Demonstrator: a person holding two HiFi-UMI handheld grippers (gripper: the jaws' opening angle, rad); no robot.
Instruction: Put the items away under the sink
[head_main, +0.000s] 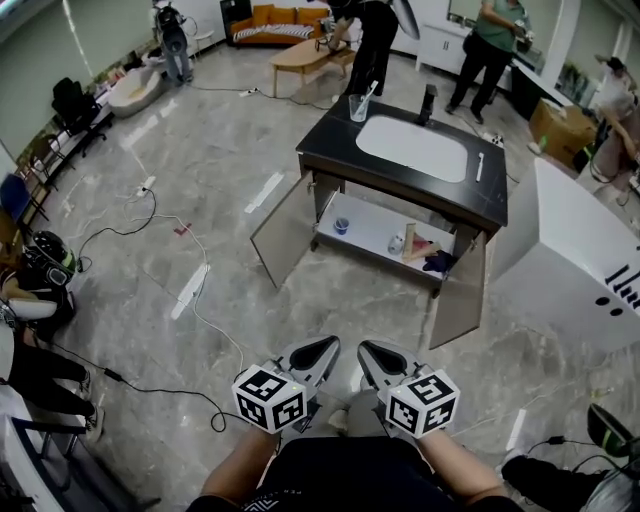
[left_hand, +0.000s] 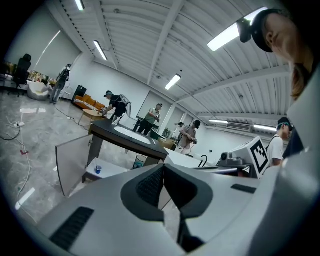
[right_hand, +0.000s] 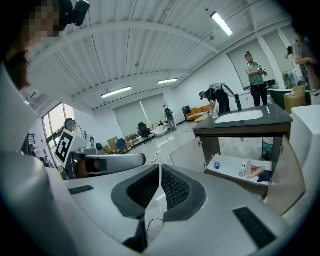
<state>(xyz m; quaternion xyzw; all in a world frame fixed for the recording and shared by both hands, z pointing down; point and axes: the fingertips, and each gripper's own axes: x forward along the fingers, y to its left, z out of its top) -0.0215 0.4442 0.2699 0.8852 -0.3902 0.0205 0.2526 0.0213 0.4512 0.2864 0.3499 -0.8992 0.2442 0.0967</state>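
Observation:
The sink cabinet (head_main: 330, 150) stands a few steps ahead with a black top, a white basin (head_main: 412, 148) and both doors (head_main: 285, 232) swung open. On its white shelf (head_main: 365, 228) sit a small blue cup (head_main: 341, 226), a white bottle (head_main: 397, 242), a wooden piece (head_main: 410, 240) and a dark cloth (head_main: 438, 262). On the top stand a glass with a toothbrush (head_main: 359, 106) and a black tap (head_main: 429, 103). My left gripper (head_main: 330, 343) (left_hand: 163, 167) and right gripper (head_main: 365, 347) (right_hand: 160, 167) are side by side close to my body, both shut and empty, far short of the cabinet.
A big white box (head_main: 580, 255) stands right of the cabinet. Cables (head_main: 150, 215) and a power strip (head_main: 190, 290) lie on the grey floor to the left. Several people stand behind the sink, near a low table (head_main: 305, 55) and a cardboard box (head_main: 562, 130).

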